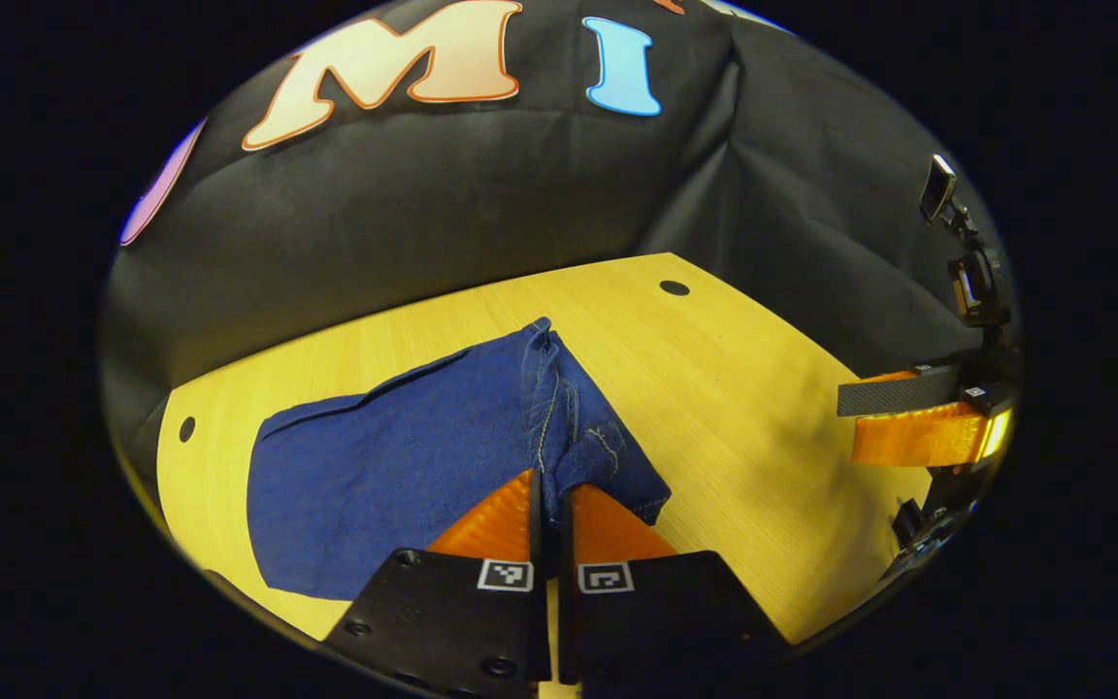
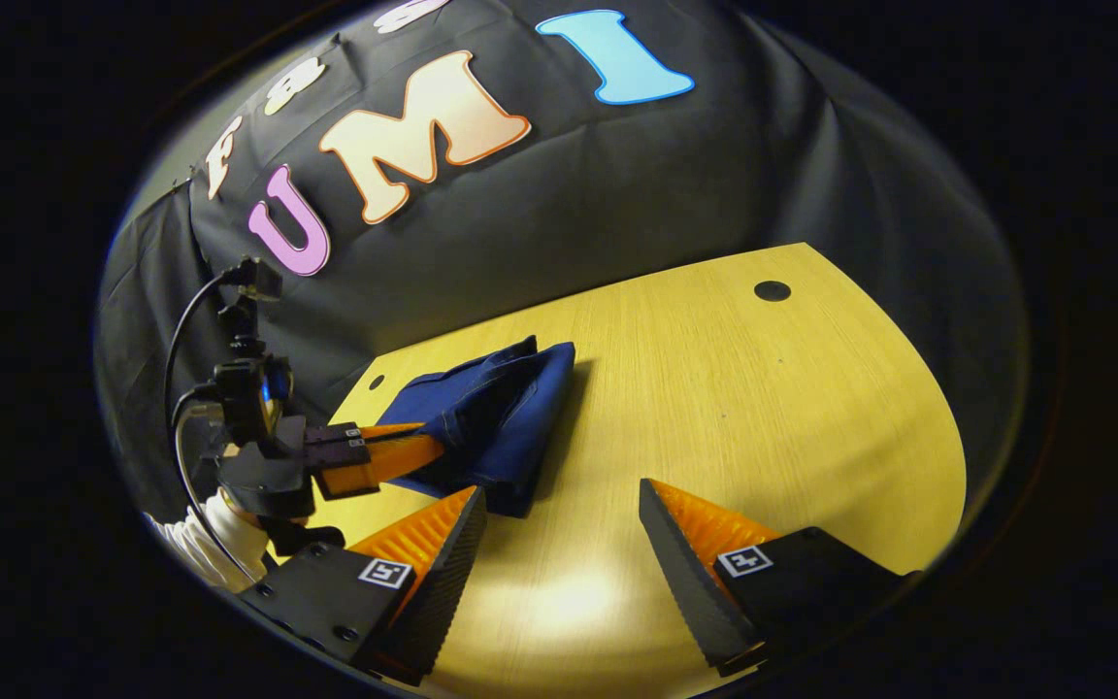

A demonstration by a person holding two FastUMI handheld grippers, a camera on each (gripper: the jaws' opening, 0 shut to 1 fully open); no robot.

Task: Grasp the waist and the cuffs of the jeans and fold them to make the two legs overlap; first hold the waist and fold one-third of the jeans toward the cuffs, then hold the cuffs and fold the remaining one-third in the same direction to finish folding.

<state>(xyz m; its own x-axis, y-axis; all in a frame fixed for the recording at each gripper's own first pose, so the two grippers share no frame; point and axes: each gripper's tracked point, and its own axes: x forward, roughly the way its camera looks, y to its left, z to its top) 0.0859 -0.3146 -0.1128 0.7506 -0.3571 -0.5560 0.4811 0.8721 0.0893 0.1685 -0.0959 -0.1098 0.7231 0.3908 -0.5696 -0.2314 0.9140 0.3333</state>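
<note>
We see light wood table (image 2: 763, 408) w/ round holes; folded blue jeans (image 1: 394, 476) lie directly on it.

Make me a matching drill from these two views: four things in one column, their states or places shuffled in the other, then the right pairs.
Things:
1. left gripper
2. right gripper
3. jeans
4. table

States:
A. jaws wide apart, over bare wood
B. yellow wood, with a dark round hole near its far edge
C. blue, folded over on the tabletop
D. jaws closed on a fold of denim

Pairs: 1-D, 2-A, 3-C, 4-B
</note>
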